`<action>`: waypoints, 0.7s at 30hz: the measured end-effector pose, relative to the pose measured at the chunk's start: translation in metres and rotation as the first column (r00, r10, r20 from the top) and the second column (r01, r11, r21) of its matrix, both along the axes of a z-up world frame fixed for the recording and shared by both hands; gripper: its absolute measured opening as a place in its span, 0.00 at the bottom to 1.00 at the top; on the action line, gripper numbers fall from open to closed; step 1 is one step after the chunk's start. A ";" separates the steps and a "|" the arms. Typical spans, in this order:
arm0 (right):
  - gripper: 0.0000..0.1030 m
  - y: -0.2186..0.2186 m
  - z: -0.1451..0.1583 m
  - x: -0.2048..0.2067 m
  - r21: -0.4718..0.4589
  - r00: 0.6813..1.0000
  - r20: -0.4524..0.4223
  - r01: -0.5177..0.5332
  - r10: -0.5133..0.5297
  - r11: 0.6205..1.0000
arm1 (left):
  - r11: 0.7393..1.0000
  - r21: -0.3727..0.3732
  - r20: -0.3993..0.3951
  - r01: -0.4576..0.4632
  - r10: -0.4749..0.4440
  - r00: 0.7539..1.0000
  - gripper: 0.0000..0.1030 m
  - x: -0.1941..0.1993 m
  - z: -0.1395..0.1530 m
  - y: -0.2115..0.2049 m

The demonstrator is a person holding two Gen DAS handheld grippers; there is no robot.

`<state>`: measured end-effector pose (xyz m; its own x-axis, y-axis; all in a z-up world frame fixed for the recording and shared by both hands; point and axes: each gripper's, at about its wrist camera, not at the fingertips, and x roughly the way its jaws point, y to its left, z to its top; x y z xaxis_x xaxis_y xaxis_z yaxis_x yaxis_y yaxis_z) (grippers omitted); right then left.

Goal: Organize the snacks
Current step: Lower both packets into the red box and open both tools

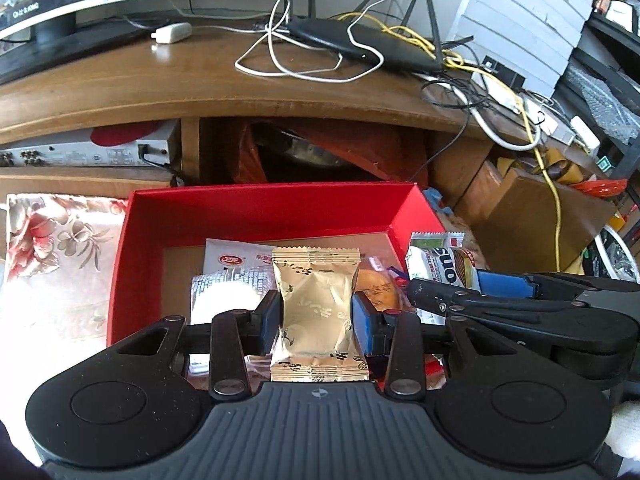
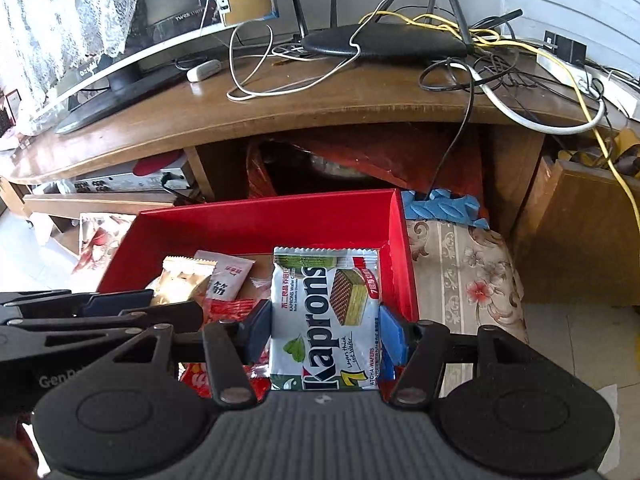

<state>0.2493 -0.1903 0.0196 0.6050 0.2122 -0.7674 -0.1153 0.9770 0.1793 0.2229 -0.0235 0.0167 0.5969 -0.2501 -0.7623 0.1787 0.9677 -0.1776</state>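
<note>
Left tool (image 1: 316,316) is clamped on a gold packet (image 1: 316,312), over the red box (image 1: 264,210). Only the right view shows the right tool (image 2: 326,332) gripping the wafer pack (image 2: 326,320), over the box's right end.

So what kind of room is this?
Likely a home living room: a TV on a wooden TV stand, a router with tangled cables, and a red snack box.

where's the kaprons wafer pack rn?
Kaprons wafer pack is clamped in the right gripper, over the right end of the red box, beside the left gripper's gold packet.
</note>
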 end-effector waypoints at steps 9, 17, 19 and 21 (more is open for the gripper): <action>0.50 0.000 -0.013 0.016 -0.011 1.000 -0.016 0.003 -0.003 1.000 | 1.000 0.016 -0.011 -0.001 0.001 1.000 0.44 0.016 -0.011 -0.001; 0.50 0.000 -0.019 0.023 -0.009 1.000 -0.021 0.010 -0.010 1.000 | 1.000 0.031 -0.021 0.000 0.000 1.000 0.46 0.022 -0.018 -0.004; 0.50 0.000 -0.020 0.023 -0.009 1.000 -0.021 0.013 -0.013 1.000 | 0.999 0.033 -0.021 -0.003 0.003 1.000 0.47 0.022 -0.018 -0.004; 0.50 -0.002 -0.020 0.023 -0.007 1.000 -0.020 0.019 -0.020 1.000 | 1.000 0.024 -0.025 -0.007 0.008 1.000 0.49 0.022 -0.019 -0.003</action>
